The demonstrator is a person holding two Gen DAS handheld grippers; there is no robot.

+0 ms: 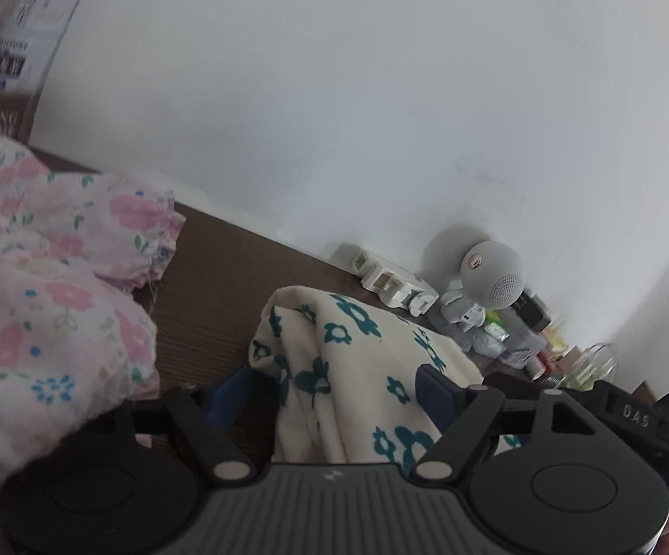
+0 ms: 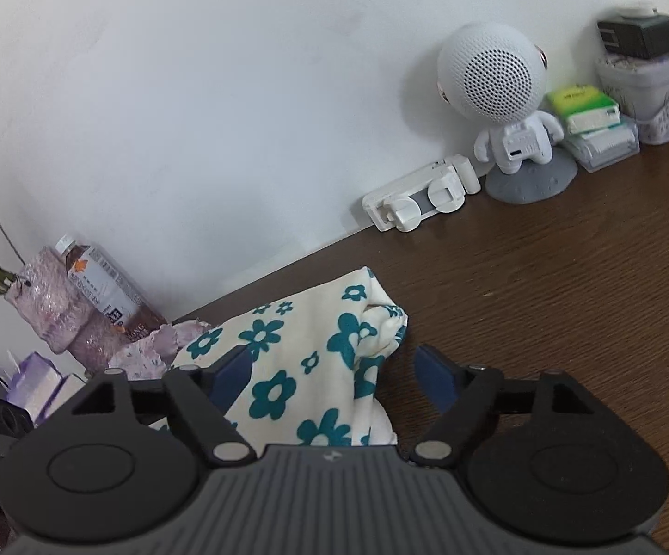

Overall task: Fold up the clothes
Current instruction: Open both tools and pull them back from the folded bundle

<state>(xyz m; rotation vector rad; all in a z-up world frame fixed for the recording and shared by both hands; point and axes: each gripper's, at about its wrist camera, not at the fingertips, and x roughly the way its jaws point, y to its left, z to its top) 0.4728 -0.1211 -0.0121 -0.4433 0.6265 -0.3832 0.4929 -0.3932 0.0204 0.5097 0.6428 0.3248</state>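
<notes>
A cream cloth with teal flowers (image 1: 357, 347) lies bunched and folded on the dark wooden table (image 1: 209, 277). My left gripper (image 1: 334, 391) is open, its blue pads standing on either side of the cloth. In the right wrist view the same cloth (image 2: 288, 337) lies between the spread fingers of my right gripper (image 2: 334, 372), which is also open; the cloth sits closer to its left finger. A pink floral garment (image 1: 47, 286) is heaped at the left in the left wrist view. The right gripper's black body (image 1: 635, 416) shows at that view's right edge.
Along the white wall stand an astronaut-shaped speaker (image 2: 491, 78), a white clip device (image 2: 422, 199), tissue packs (image 2: 584, 111) and a tin box (image 2: 653, 88). A drink bottle (image 2: 103, 286) and a wrapped vase (image 2: 52, 310) stand at the left. Bare tabletop (image 2: 565, 277) lies to the right.
</notes>
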